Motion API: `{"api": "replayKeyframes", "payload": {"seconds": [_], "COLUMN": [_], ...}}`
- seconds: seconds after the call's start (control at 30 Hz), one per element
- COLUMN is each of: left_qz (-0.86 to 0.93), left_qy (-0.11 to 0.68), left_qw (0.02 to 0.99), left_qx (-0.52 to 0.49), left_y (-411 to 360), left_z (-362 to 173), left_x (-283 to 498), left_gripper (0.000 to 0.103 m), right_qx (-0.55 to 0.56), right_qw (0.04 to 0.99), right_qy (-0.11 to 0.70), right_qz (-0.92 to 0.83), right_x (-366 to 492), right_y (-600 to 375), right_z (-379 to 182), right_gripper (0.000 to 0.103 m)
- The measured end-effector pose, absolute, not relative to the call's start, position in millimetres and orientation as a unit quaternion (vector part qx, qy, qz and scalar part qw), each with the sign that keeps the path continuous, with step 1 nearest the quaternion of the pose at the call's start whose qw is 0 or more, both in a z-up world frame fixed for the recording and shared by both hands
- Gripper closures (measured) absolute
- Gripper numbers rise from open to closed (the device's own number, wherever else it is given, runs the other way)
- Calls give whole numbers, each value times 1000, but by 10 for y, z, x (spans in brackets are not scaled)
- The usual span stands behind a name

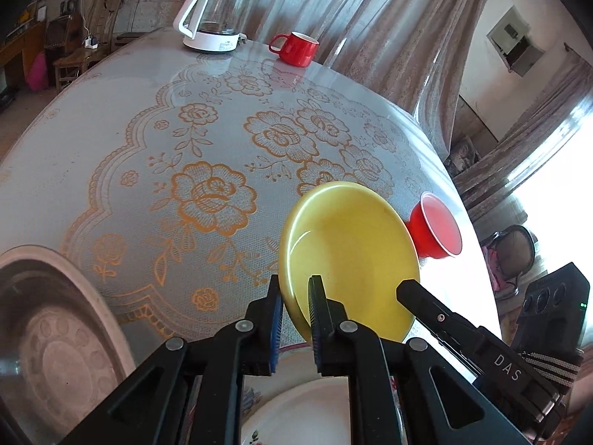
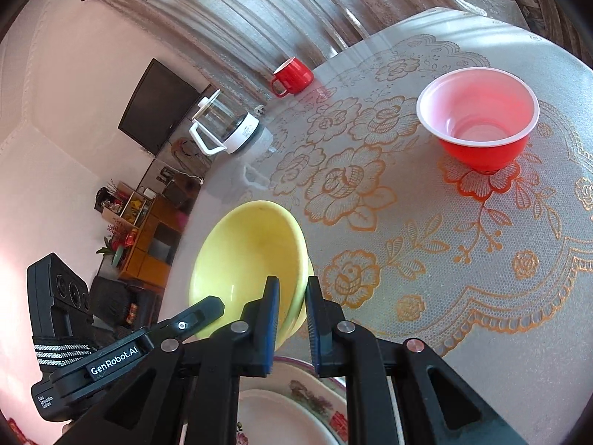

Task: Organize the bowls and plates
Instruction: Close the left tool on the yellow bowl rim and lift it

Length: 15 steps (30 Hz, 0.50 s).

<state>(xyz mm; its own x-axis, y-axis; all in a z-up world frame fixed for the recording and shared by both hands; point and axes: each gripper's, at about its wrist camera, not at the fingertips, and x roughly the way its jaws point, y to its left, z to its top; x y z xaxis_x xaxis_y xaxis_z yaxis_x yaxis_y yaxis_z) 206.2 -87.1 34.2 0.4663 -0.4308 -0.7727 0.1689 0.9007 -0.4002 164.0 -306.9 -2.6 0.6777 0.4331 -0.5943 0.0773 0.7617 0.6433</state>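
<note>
Left gripper (image 1: 295, 311) and right gripper (image 2: 292, 311) both clamped, facing each other

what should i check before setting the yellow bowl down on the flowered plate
1. Left gripper jaws straddle the rim of the glossy yellow bowl: ok.
2. Right gripper jaws straddle the opposite rim: ok.
3. Grip firmness: cannot tell.
4. White flowered plate lies below the bowl: ok.
5. Bowl level: not ok, tilted.
6. Red plastic bowl stands apart from the path: ok.
</note>
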Motion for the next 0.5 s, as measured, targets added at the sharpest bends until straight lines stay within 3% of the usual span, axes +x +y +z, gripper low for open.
{"api": "replayKeyframes", "payload": {"seconds": [0.5], "left_qz": [-156], "left_qy": [463], "left_qw": [855], "left_qx": [-177], "left_y": [-182], "left_z": [402], "left_x": [1681], "left_gripper": [90], "right_qx": [286], "right_qw": [861], "right_qy": [393], "right_qz": [152], "right_x": [1506], "right_y": [-2422], "right_z": [151], "right_gripper": [90]}}
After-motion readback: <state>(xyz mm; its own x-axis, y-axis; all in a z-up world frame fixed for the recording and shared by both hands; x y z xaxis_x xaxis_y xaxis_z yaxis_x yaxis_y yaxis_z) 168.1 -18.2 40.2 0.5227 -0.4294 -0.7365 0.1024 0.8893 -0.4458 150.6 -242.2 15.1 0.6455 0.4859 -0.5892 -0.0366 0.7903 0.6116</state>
